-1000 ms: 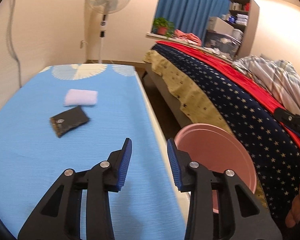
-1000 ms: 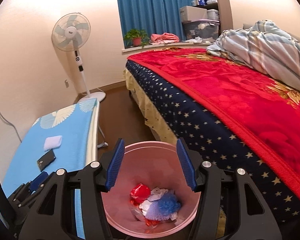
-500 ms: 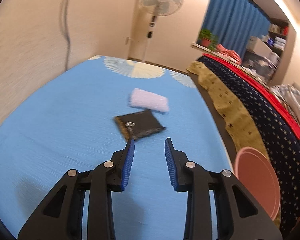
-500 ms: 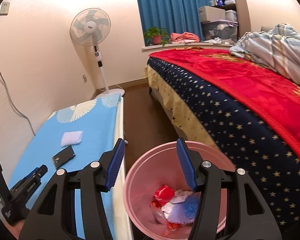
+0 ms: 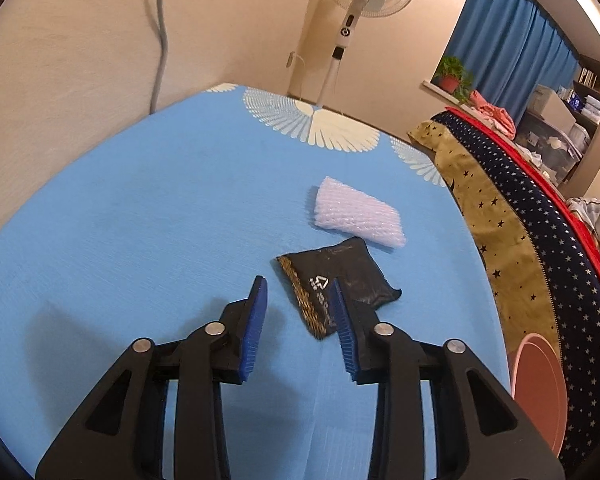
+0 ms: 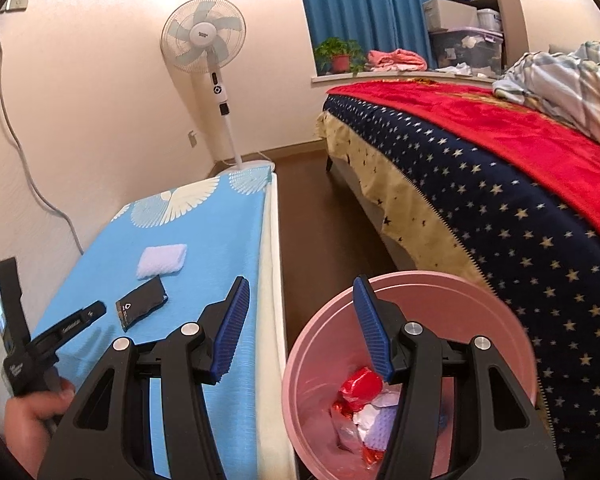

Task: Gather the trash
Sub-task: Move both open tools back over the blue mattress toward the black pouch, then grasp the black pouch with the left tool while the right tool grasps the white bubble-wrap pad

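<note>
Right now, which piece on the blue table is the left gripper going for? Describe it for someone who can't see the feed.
Find the blue table between the wall and the bed. Two pieces of trash lie on it: a white foam net sleeve and, nearer, a flat black wrapper. The left gripper, jaws opening, points at the black one, dark with a gold-patterned edge and a small white logo.

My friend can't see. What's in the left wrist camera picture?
The left claw, its jaws opening and nothing gripped, points at a black wrapper on a blue table. A white foam piece lies just beyond the wrapper, and a pink bin stands beside the table.
</note>
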The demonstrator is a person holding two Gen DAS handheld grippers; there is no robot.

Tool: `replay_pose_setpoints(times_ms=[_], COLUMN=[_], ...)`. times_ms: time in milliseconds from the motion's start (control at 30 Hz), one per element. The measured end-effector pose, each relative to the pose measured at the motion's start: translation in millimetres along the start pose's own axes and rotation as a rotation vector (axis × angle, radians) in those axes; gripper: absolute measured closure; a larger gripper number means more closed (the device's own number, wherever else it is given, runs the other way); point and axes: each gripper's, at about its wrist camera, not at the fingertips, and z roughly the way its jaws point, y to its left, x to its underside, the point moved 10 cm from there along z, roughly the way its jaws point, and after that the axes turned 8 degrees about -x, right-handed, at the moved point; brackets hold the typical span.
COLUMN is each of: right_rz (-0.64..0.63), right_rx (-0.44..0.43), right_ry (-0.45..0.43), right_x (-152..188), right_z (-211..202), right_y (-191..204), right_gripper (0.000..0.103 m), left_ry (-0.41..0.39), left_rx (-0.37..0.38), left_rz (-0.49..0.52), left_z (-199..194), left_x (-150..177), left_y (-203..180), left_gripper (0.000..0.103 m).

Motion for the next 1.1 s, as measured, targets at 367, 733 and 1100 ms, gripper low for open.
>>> replay_pose_setpoints(times_ms=[367,733,1100], right_rz=[-0.014,-0.034,-0.075], right_rx=[-0.032,-0.067,-0.126], right_ry=[0.041,0.071,0.109], right_x=[9,14,5], right_z=[34,57,89], right_y=[12,31,66], right_gripper=[0.048,0.048,0.048], left_ry=[0.114,0.106,0.071], left_rx=[-0.069,-0.106,-0.143], left_rz=[0.054,0.174,0.041], left_z=[38,37,23], left_x=[6,11,1], left_y=[-13,-26,22], left_gripper=[0.058,0.091,0.097])
